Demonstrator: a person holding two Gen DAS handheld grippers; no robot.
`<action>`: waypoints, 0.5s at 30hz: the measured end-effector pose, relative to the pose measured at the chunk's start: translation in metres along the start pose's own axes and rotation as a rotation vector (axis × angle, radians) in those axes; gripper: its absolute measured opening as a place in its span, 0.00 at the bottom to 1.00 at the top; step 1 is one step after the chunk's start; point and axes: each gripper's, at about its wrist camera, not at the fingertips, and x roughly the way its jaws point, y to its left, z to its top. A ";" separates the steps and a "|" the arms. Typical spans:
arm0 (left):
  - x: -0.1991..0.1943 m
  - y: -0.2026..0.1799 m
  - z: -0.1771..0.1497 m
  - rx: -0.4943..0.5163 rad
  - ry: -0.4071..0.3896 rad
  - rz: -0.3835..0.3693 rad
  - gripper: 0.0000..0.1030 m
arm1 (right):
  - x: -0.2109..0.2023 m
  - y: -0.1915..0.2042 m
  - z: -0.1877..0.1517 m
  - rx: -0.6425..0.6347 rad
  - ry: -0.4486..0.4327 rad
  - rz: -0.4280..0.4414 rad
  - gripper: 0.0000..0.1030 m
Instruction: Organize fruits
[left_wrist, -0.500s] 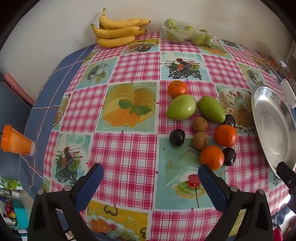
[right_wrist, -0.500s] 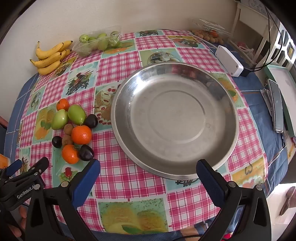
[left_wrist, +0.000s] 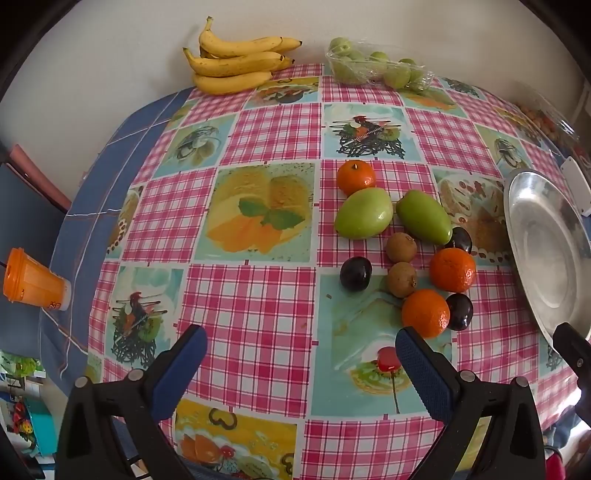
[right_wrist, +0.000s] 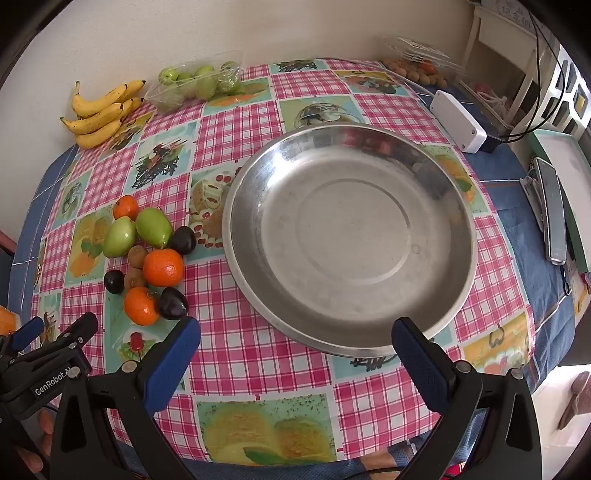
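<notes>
A cluster of loose fruit lies on the checked tablecloth: three oranges (left_wrist: 425, 313), two green mangoes (left_wrist: 364, 218), two brown kiwis (left_wrist: 401, 279) and three dark plums (left_wrist: 355, 273). It also shows in the right wrist view, with an orange (right_wrist: 163, 267) near its middle. A large steel dish (right_wrist: 351, 240) stands right of the fruit, its rim in the left wrist view (left_wrist: 517, 236). My left gripper (left_wrist: 301, 360) is open and empty, just short of the nearest orange. My right gripper (right_wrist: 295, 341) is open and empty at the dish's near rim.
A bunch of bananas (left_wrist: 236, 61) and a clear pack of green fruit (left_wrist: 376, 68) lie at the table's far edge by the wall. A white box (right_wrist: 458, 120), a tray and a phone sit right of the dish. An orange cup (left_wrist: 31, 282) stands at the left.
Both grippers have stayed nearly still. The fruit and the dish have not moved.
</notes>
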 end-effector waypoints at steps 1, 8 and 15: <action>0.000 0.000 0.000 0.001 -0.001 0.001 1.00 | 0.000 0.000 0.000 0.000 0.000 0.000 1.00; 0.001 0.001 -0.003 0.000 -0.001 0.000 1.00 | 0.000 0.001 0.000 -0.002 0.002 0.000 1.00; 0.001 0.002 -0.004 0.000 0.000 0.003 1.00 | 0.000 0.001 0.000 -0.003 0.003 -0.001 1.00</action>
